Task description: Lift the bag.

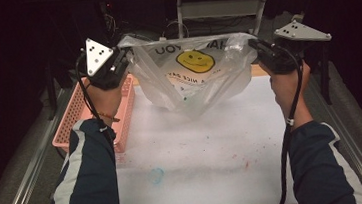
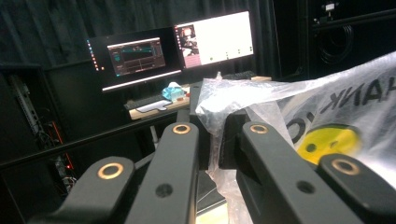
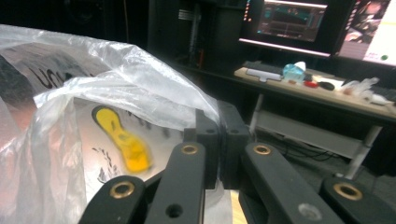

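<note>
A clear plastic bag (image 1: pixel 194 75) with a yellow smiley face and black lettering hangs stretched above the white table top (image 1: pixel 203 150). My left gripper (image 1: pixel 123 55) is shut on the bag's left handle, and my right gripper (image 1: pixel 255 47) is shut on its right handle. The bag's mouth is pulled wide between them and its bottom sags towards the table. In the left gripper view the film (image 2: pixel 219 100) is pinched between the jaws of the left gripper (image 2: pixel 215 140). In the right gripper view the film (image 3: pixel 140 88) bunches at the right gripper (image 3: pixel 219 140), whose jaws are pressed together.
A pink plastic basket (image 1: pixel 74 112) stands at the table's left edge, under my left hand. Metal rails run along both sides of the table. Behind it stands a desk with monitors (image 2: pixel 177 46) and small items.
</note>
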`<state>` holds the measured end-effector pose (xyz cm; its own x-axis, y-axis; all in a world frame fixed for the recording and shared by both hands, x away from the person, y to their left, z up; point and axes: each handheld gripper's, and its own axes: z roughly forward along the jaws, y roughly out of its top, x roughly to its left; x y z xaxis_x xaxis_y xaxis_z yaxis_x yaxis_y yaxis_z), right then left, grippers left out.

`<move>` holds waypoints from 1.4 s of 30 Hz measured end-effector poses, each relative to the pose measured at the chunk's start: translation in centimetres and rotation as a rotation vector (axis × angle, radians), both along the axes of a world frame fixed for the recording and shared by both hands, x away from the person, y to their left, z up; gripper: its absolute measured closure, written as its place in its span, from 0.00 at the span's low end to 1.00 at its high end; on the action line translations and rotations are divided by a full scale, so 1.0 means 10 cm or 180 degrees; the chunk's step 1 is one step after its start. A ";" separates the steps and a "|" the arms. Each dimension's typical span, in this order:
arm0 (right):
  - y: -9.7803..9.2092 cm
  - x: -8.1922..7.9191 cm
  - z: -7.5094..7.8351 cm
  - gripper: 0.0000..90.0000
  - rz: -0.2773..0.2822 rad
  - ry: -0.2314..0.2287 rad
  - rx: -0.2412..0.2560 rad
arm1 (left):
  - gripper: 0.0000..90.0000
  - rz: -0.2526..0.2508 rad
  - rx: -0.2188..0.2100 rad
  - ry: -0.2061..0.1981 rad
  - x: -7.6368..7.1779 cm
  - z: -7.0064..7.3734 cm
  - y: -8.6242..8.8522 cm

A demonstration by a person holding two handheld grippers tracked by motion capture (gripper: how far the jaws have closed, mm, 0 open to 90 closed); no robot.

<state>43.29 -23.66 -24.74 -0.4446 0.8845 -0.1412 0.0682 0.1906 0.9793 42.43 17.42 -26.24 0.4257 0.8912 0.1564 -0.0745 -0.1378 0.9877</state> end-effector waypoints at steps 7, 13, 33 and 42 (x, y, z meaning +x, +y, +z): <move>0.06 0.06 -0.12 1.00 -0.0014 0.0098 -0.0052 | 0.95 -0.0161 0.0204 0.0168 0.07 -0.26 -0.23; 0.14 0.14 -0.28 1.00 -0.0043 0.0188 -0.0129 | 0.90 -0.0167 0.0290 0.0297 0.17 -0.46 -0.39; -0.02 0.49 -0.44 0.65 -0.0503 0.0409 -0.0389 | 0.65 -0.0118 0.0756 0.0564 0.52 -0.59 -0.54; -0.05 0.34 -0.42 0.42 -0.0265 0.0286 -0.0269 | 0.50 -0.0002 0.0649 0.0498 0.41 -0.45 -0.40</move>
<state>46.71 -24.16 -28.90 -0.3844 0.9056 -0.1795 0.1739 0.2620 0.9493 46.53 13.45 -30.70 0.4595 0.8477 0.2650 0.0770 -0.3352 0.9390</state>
